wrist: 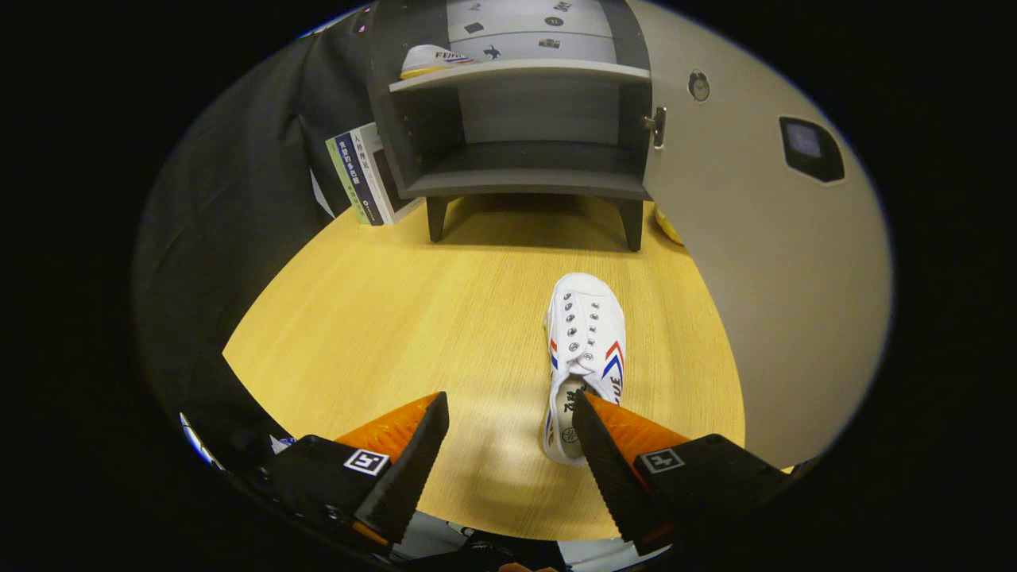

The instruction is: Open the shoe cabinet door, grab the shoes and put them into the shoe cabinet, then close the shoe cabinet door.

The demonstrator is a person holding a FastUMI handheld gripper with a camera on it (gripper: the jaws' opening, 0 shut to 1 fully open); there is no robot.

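Note:
A white canvas shoe (586, 342) with red and blue stripes lies on the wooden table (397, 318), toe pointing toward the cabinet. My gripper (508, 401) is open above the table; its right fingertip overlaps the shoe's heel opening, the left one hangs over bare wood, so the shoe is not between the fingers. Beyond stands the dark grey shoe cabinet (524, 119) with its door (763, 262) swung open to the right. A second white shoe (433, 59) rests on the cabinet's upper shelf. The lower shelf (528, 181) holds nothing.
Several books (364, 175) lean against the cabinet's left side. A yellow object (669, 226) peeks out behind the cabinet's right leg by the door. The open door runs along the table's right side.

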